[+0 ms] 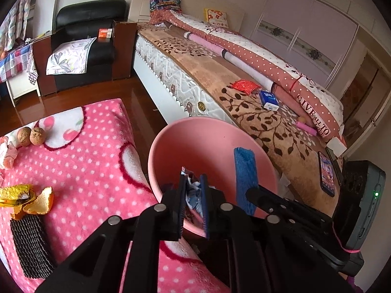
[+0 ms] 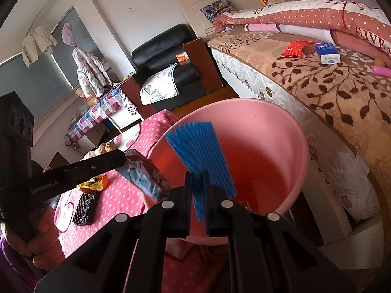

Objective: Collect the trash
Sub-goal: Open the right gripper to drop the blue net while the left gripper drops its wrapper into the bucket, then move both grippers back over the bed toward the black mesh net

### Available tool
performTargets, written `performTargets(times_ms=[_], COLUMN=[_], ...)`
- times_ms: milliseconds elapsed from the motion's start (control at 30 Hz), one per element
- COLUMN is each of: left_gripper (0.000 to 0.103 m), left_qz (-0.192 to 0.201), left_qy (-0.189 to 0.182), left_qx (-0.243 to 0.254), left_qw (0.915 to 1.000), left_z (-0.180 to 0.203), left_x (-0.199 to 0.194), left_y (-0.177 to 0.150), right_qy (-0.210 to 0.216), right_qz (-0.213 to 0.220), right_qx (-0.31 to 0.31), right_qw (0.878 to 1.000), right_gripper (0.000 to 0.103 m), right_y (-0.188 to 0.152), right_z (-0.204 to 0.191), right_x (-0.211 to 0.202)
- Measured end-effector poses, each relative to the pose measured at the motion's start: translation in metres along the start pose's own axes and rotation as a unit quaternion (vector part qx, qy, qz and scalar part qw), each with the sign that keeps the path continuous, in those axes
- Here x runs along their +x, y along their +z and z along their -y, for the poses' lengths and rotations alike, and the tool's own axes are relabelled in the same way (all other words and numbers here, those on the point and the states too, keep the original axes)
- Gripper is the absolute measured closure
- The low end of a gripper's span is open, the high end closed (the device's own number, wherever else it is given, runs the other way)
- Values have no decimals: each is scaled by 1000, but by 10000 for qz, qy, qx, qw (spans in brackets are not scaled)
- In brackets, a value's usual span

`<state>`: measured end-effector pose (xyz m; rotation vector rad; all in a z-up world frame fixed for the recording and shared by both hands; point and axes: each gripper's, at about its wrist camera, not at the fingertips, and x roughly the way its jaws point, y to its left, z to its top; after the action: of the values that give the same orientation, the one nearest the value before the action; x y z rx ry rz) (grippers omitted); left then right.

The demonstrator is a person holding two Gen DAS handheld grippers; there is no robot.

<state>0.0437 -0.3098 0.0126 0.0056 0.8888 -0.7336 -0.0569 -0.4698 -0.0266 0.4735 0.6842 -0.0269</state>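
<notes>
Over the pink bucket (image 2: 281, 146), the right gripper (image 2: 198, 188) clamps blue foam netting (image 2: 200, 146); the left gripper (image 1: 193, 195) (jaws slightly parted) still has a crumpled wrapper (image 1: 193, 190) between them.

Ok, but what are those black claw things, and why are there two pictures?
They are two grabbing tools, one in each of a person's hands. Each has a camera looking along its two fingers, so each picture is one tool's view. The left gripper has a crumpled wrapper between its fingers, over the pink bucket. The right gripper pinches a blue foam net over the same bucket. On the pink spotted blanket lie two walnuts, a gold wrapper and a black foam net.
</notes>
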Motion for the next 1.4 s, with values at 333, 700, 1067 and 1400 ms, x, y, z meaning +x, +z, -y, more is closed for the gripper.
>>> performTargets(times_ms=[333, 700, 1067, 1400], left_gripper=[60, 51, 50, 50], left_qz=[131, 256, 557, 856], left_qy=[-102, 2, 295, 819], left_qx=[-32, -173, -495, -748], left_qw=[9999, 9995, 9968, 9901], left_z=[-1, -18, -53, -98], left_x=[-10, -27, -65, -110], left_y=[0, -6, -18, -41], right_qy=[-154, -208, -129, 90], right_qz=[-11, 11, 167, 171], right_qx=[191, 294, 88, -296], right_qw=[9997, 9994, 9997, 9994], right_gripper=[94, 72, 72, 72], right_y=[-1, 0, 2, -3], right_z=[5, 2, -18, -55], right_x=[1, -3, -11, -11])
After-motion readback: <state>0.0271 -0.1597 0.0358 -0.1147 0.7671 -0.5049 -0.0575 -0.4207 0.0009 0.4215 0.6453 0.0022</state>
